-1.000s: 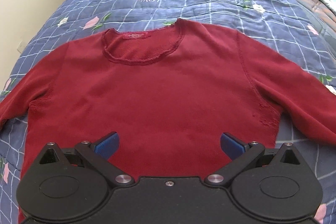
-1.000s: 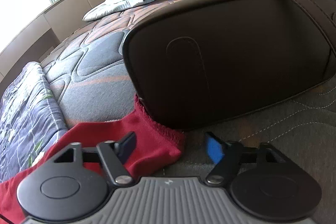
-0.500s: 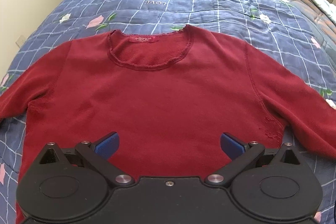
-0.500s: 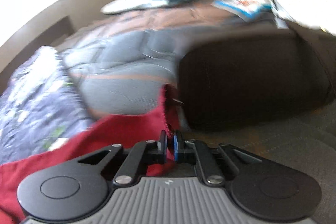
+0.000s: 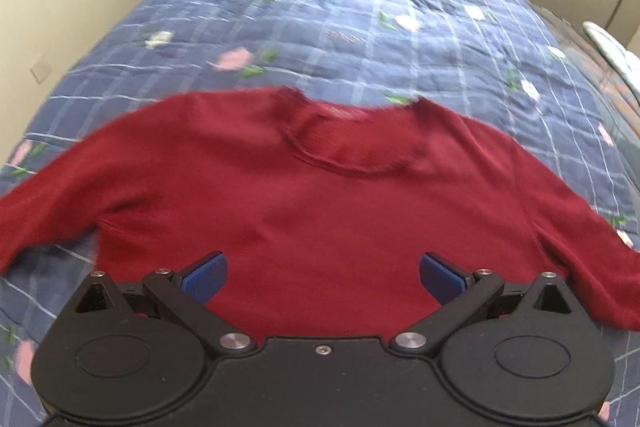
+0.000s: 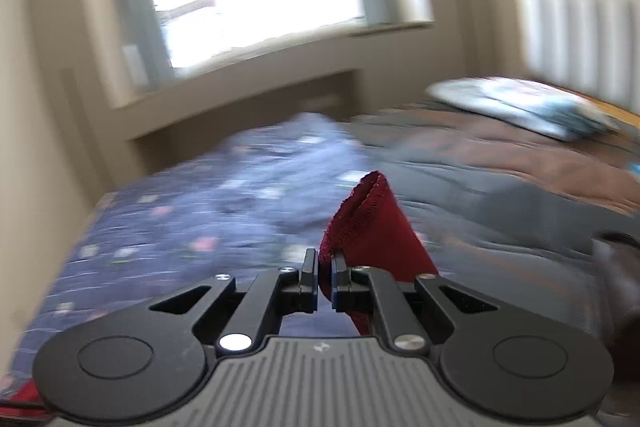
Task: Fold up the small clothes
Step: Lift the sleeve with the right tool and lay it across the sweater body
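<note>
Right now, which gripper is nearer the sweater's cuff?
Right. The right gripper is shut on the red sweater's cuff, raised above the bed. The left gripper hangs open over the sweater's body, holding nothing, away from either cuff.

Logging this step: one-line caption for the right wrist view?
Right tool shut on red sweater cuff, lifted above the blue quilt.

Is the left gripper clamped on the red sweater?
No: the left gripper stands wide open above the red sweater, blue pads apart with nothing pinched.

Red sweater (image 5: 320,219) on quilted bed (image 5: 360,27)
</note>
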